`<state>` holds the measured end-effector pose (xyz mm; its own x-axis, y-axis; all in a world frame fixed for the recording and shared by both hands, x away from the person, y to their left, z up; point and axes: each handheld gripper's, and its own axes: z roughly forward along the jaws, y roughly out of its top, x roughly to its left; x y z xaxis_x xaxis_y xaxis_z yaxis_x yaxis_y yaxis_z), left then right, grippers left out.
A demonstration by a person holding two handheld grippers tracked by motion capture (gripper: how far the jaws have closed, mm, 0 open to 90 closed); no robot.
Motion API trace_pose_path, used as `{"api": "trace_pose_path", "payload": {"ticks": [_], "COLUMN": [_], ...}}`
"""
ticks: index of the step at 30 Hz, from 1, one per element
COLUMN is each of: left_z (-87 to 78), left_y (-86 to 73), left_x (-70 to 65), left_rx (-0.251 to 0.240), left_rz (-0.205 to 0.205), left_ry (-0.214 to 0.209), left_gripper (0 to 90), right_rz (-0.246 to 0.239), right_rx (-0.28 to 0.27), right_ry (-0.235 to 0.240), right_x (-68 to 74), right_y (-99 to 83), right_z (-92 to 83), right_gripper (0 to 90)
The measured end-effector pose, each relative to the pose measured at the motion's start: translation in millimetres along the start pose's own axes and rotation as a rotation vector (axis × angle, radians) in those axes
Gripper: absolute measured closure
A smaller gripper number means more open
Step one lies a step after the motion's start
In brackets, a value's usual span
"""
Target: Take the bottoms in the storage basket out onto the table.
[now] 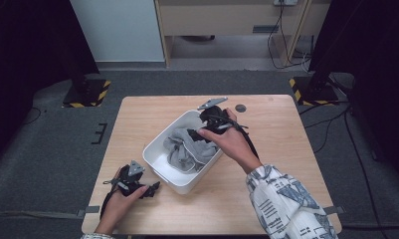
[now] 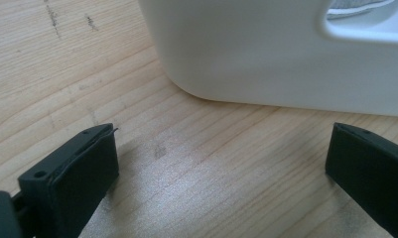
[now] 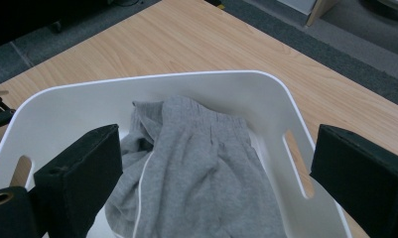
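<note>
While our right gripper [image 3: 216, 183] hangs over the white basket [image 1: 154, 149], its fingers [image 3: 80, 173] spread wide with nothing between them, we are at the reach-in step: the grey garment [image 3: 201, 173] lies bunched inside the basket, heaped toward its 3 o'clock wall in the high view. From the right gripper view the cloth sits right below and between the fingers, so we judge the next move calls for a short drop and a pinch on a raised fold, taking enough cloth to lift it free of the rim.

Our left gripper [image 1: 137, 186] rests low on the worktop [image 1: 276, 134] at 7 o'clock of the basket, fingers [image 2: 77, 173] released too, just beside the near corner and well placed to steady it. Little stands in the way; the basket's tall walls could snag trailing cloth. A small dark disc [image 1: 241, 108] sits at 1 o'clock, well apart.
</note>
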<state>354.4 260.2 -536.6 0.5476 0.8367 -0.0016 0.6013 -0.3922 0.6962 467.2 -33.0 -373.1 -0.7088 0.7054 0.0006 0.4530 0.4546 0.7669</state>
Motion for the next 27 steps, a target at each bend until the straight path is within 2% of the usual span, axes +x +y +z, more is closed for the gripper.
{"api": "trace_pose_path", "payload": {"ticks": [5, 11, 15, 20, 23, 25, 27], "left_z": [0.0, 0.2, 0.2, 0.1, 0.1, 0.1, 0.0], "left_y": [0.1, 0.1, 0.1, 0.2, 0.2, 0.2, -0.1], "left_x": [0.1, 0.2, 0.3, 0.3, 0.5, 0.4, 0.3], "left_rx": [-0.001, -0.001, -0.001, 0.000, 0.000, 0.000, -0.001], "left_rz": [0.000, 0.002, 0.002, 0.003, 0.005, 0.004, 0.003], "left_ry": [-0.002, -0.003, -0.003, -0.004, -0.004, -0.004, -0.005], "left_gripper": [0.0, 0.0, 0.0, 0.0, 0.0, 0.0, 0.0], "right_rz": [-0.015, -0.021, -0.021, -0.011, -0.003, -0.005, -0.025], "right_rx": [0.012, 0.016, 0.039, 0.044, 0.055, 0.058, 0.082], "right_ry": [0.005, 0.012, 0.024, 0.032, 0.042, 0.041, 0.038], "right_x": [8.9, 14.5, 17.7, 20.0, 24.1, 25.2, 31.1], "right_y": [11.0, 14.8, 16.3, 19.8, 20.8, 20.1, 15.9], "right_z": [11.6, 23.4, 39.7, 53.5, 69.6, 72.5, 83.8], "right_gripper": [5.9, 6.4, 6.2, 6.3, 6.5, 6.6, 6.5]}}
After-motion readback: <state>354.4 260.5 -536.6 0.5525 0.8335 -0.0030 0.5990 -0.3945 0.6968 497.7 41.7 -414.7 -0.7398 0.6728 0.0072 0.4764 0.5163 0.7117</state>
